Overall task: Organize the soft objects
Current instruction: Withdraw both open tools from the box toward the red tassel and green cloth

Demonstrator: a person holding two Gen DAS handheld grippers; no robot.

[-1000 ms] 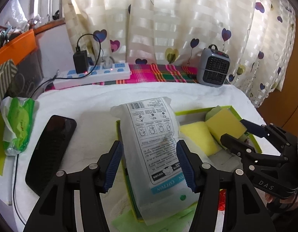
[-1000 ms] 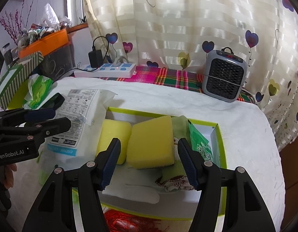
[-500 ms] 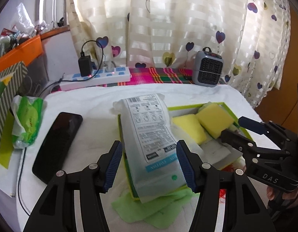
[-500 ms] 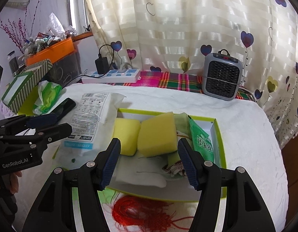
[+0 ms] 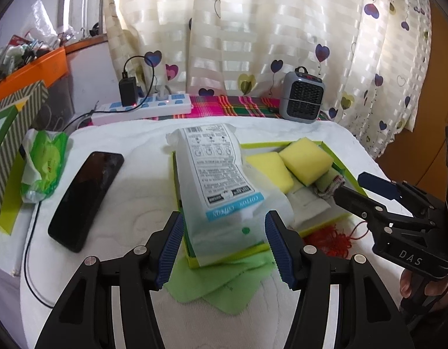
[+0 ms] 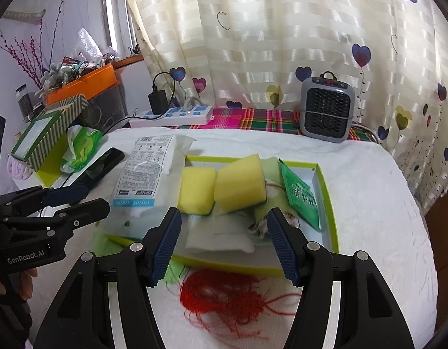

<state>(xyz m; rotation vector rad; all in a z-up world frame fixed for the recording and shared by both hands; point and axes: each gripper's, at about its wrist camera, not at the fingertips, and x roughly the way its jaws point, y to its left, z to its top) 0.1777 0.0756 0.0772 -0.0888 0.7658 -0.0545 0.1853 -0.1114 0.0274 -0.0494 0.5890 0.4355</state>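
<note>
A green-rimmed tray (image 6: 325, 192) (image 5: 346, 174) on the white bed holds two yellow sponges (image 6: 239, 186) (image 5: 306, 160), a green packet (image 6: 301, 196), a white folded cloth (image 6: 221, 232) and a rolled cloth (image 5: 330, 183). A white cotton-pad pack (image 5: 216, 174) (image 6: 148, 174) lies over the tray's left edge. My left gripper (image 5: 224, 247) is open and empty, just short of the pack. My right gripper (image 6: 224, 242) is open and empty above the tray's near edge. A red tasselled knot (image 6: 235, 299) and a green cloth (image 5: 221, 279) lie in front of the tray.
A black phone (image 5: 85, 195) and a green tissue pack (image 5: 43, 163) lie left of the tray. A striped box (image 6: 46, 136) stands at far left. A power strip (image 5: 142, 110) and a small grey heater (image 6: 327, 107) stand at the back by the curtain.
Both grippers have pulled back and up from the tray, still open and empty. The pack and sponges stay where they lay; the red knot and green cloth have come into view.
</note>
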